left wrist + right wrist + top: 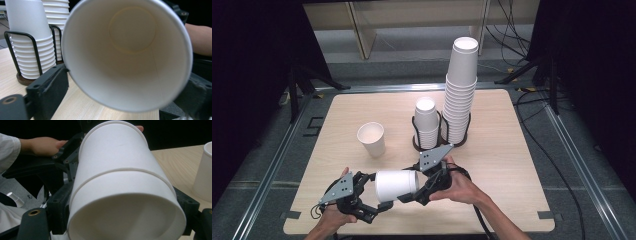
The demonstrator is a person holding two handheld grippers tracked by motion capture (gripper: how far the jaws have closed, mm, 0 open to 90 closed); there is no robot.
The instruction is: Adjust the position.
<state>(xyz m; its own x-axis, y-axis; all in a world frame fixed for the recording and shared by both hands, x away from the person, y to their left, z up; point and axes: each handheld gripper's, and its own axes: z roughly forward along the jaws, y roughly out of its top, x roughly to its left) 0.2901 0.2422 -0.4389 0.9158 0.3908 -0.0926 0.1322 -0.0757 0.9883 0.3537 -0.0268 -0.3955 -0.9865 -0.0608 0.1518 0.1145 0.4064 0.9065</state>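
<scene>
Forearms entered at bottom of high view; nested cups (396, 185) lay sideways between left gripper (371, 192) and right gripper (417, 187), likely for pulling apart. Loose cup (371, 139) stood upright beyond.

Left gripper view: jaws slack beside rim (75, 82), apparently not pressing.

Right gripper view: jaws clamped outer cup's base end (125, 202), steadying it.

We are seeing two stacks (460, 95) of cups in one holder (416, 142), one loose cup (371, 138) standing. We are seeing two nested cups (396, 185) between two grippers (371, 195).
</scene>
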